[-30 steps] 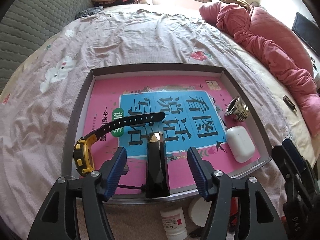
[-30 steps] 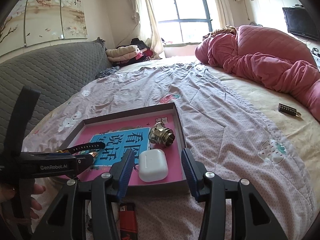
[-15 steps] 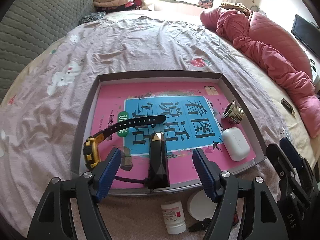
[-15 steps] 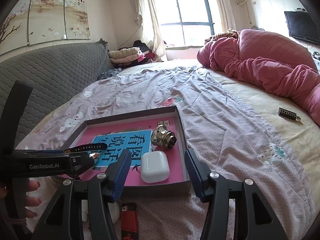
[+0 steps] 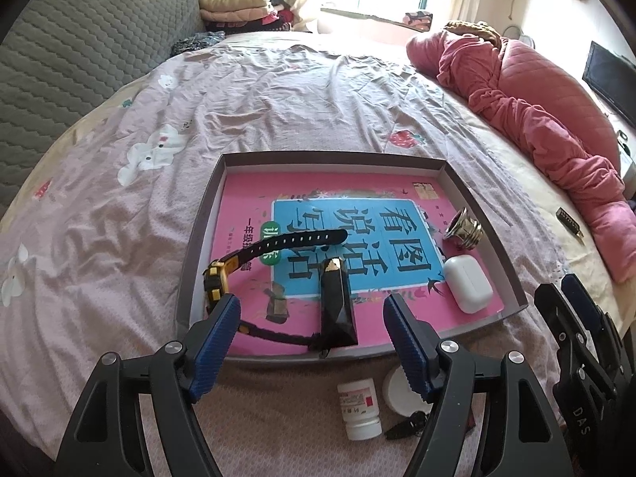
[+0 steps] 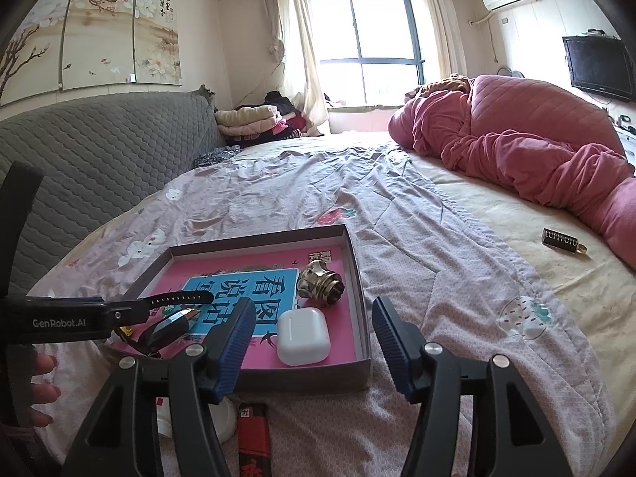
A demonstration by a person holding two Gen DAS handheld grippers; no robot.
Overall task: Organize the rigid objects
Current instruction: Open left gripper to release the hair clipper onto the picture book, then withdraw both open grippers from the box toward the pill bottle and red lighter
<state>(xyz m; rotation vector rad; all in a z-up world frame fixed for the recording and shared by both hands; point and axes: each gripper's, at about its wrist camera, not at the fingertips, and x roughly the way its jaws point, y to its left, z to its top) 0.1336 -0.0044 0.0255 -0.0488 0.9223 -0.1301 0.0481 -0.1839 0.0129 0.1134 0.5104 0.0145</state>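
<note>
Bed, soft sheet (image 5: 278, 91); tray (image 5: 457, 183) half filled, loose items outside its near edge.
Left gripper (image 5: 310, 338) jaws have just been opening, now spread and empty over the black case (image 5: 337, 306) in the tray. Right gripper (image 6: 310, 342) also just opening, spread, empty. Bottle (image 5: 359, 409), lid (image 5: 397, 393) and lighter (image 6: 254, 437) lie on the sheet. Risk: pressing down dents the mattress, tilts the tray, and the watch (image 5: 254, 254) or earbud case (image 5: 467, 284) slides.
</note>
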